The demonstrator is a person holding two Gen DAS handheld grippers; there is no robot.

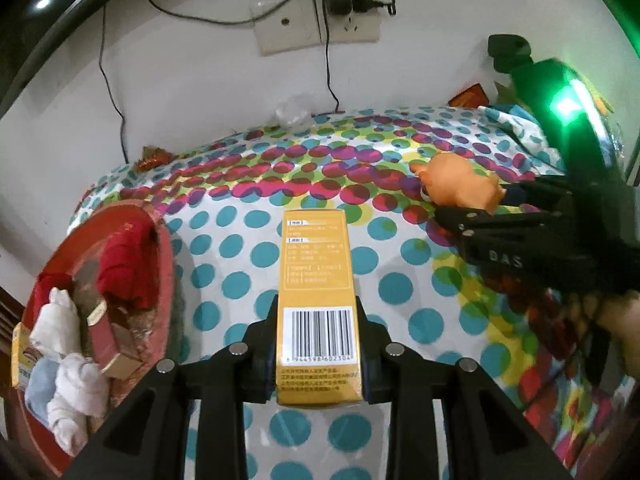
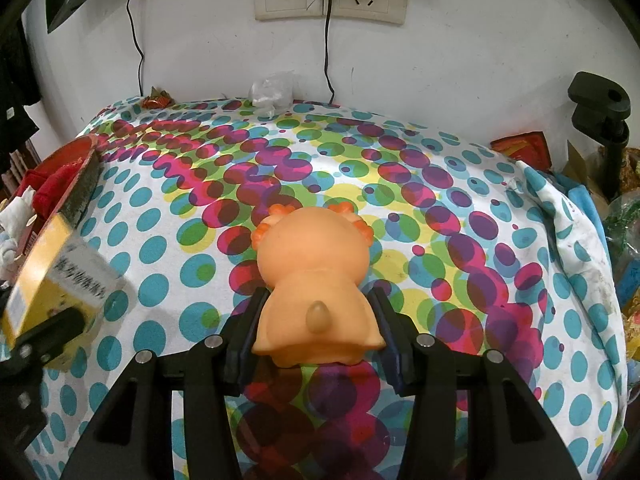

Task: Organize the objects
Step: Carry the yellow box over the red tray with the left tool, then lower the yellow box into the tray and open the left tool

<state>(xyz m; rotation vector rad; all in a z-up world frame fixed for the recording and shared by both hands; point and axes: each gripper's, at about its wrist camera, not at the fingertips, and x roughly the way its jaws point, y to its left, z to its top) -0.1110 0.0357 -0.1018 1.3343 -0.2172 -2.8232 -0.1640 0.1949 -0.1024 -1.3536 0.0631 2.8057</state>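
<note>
**Both grippers loaded; red tray awaits**

Left wrist view: left gripper (image 1: 320, 354), jaws clamped on a yellow carton (image 1: 318, 304) held above the dotted table (image 1: 224, 240). Judged light, stiff, crushable; gripped across its narrow sides. Red tray (image 1: 160, 240) lies left.

Right wrist view: right gripper (image 2: 316, 340), jaws holding an orange toy (image 2: 316, 280) at its base. Likely soft, slippery.
</note>
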